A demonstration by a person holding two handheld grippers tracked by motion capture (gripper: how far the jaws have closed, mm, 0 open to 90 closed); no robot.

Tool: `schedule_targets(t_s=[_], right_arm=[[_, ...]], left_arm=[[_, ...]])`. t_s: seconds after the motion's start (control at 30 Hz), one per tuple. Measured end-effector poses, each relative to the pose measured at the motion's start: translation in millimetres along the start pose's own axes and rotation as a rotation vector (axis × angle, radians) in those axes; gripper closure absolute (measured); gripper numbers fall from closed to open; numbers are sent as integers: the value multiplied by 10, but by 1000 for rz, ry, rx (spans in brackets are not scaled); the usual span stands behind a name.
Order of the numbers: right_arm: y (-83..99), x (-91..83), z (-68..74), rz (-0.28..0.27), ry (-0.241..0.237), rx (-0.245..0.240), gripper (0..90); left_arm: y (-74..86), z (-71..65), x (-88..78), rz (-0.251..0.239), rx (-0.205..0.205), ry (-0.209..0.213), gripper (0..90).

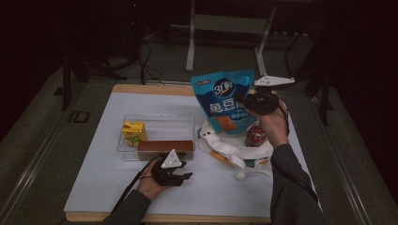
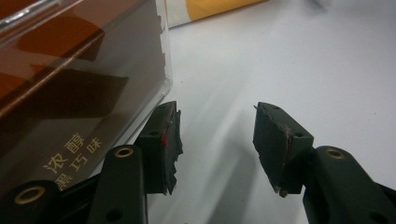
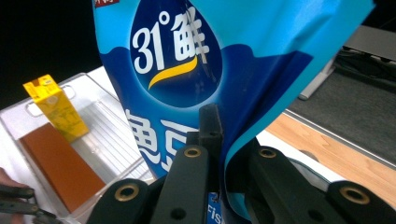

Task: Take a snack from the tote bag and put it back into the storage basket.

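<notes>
Blue snack bag: hanging in the air above the bench, over the white cloth bag, lower edge near the red can.
Right gripper: clamping the snack bag, jaws pressed together on the foil.
Left gripper: resting on the bench, jaws standing partly apart, holding nothing, one pad just beside the clear tray.
Clear tray: keeping a yellow carton upright and a brown box lying flat.
</notes>
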State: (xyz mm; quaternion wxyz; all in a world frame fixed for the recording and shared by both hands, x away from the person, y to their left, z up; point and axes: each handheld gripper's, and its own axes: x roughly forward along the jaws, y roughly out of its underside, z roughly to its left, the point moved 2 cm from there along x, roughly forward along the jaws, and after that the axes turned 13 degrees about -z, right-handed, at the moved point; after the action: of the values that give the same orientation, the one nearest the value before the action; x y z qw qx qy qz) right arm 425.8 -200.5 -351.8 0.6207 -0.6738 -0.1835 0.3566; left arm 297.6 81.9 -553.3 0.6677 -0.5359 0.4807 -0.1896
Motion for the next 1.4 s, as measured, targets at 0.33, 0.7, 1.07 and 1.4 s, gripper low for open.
schedule_targets(t_s=[0.33, 0.7, 1.07, 1.4], right_arm=[[-97, -12, 128, -29, -60, 36, 890], [-202, 55, 281, -43, -96, 50, 891], [-297, 263, 488, -62, -123, 73, 891], [-357, 401, 593, -75, -124, 100, 894]], left_arm=[[0, 2, 0, -6, -7, 1, 499], [0, 6, -2, -3, -3, 2, 499], [0, 11, -6, -7, -12, 9, 498], [0, 14, -9, -8, -14, 11, 497]])
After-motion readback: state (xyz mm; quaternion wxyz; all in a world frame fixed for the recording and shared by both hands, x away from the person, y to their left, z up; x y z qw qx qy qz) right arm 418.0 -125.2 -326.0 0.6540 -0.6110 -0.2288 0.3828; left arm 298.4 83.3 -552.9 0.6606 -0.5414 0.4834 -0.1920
